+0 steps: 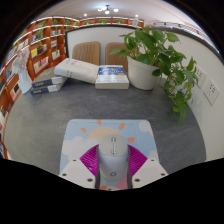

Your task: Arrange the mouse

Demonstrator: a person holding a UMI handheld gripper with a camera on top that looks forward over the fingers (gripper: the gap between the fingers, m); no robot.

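A white mouse (113,158) lies on a pastel mouse mat (110,130) on the grey surface. It sits between the fingers of my gripper (113,165), with its front pointing away from me. The magenta pads (92,158) press against both of its sides, so the gripper is shut on it. The rear of the mouse is hidden low between the fingers.
Beyond the mat the grey surface (60,105) runs to a wall. A potted plant (157,55) in a white pot stands at the far right. A book on a white box (112,77), a white cushion (74,70) and a book stack (45,85) lie beyond. Bookshelves (38,45) stand at the left.
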